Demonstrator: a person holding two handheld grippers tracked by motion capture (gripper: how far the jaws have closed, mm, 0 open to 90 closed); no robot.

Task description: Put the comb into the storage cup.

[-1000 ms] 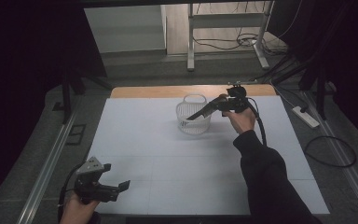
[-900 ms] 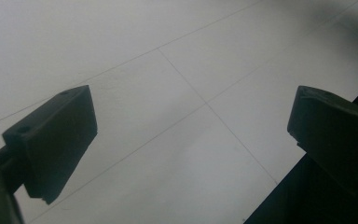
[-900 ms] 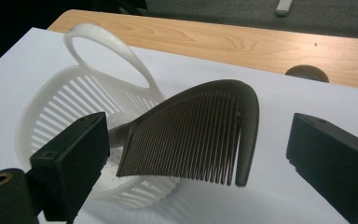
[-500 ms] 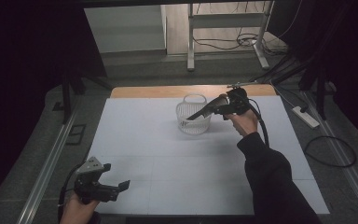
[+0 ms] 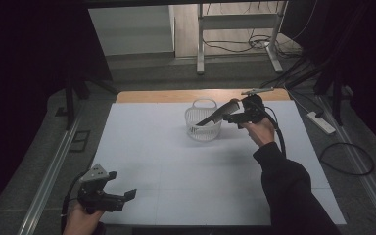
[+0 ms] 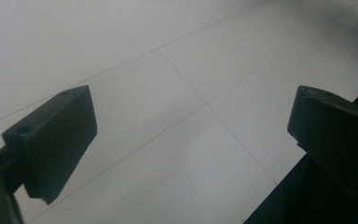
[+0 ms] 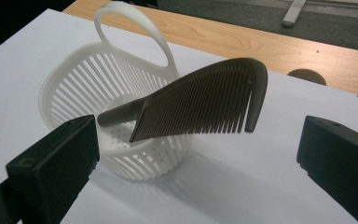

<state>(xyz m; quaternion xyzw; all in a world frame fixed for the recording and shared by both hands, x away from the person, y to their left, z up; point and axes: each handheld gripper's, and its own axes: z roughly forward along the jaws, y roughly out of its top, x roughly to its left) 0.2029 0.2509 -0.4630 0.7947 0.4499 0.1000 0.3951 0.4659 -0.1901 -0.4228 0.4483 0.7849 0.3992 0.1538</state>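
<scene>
High view. A white slotted basket [image 5: 203, 121] is seen standing on the white table covering [image 5: 176, 171], toward the far edge, near the bare wood strip [image 5: 176, 95]. A dark comb [image 5: 218, 113] is propped in it, handle end down inside the bowl, toothed end projecting up and out over the rim toward the right gripper [image 5: 232, 116]. That gripper is held just beside the comb's outer end. The left gripper [image 5: 125, 196] is held low at the near left corner, well apart from the basket.

Left gripper view. The left gripper's jaws are spread wide, with nothing between them; bare table covering with faint seam lines is seen beyond.

Right gripper view. The right gripper's jaws are spread wide and released, one on each side of the comb [image 7: 205, 105], with clear space between each jaw and the comb. The comb's long axis is tilted, from the handle low in the basket [image 7: 98, 102] up to the curved end at upper right; the teeth point downward toward the viewer. The basket's loop handle stands upright at its far side.

Step in hand, judged: the comb appears to have been left resting in the basket. If so, the gripper is best drawn straight back along its own line, jaws kept apart, so that the overhanging end is not clipped and the light basket is not tipped.
</scene>
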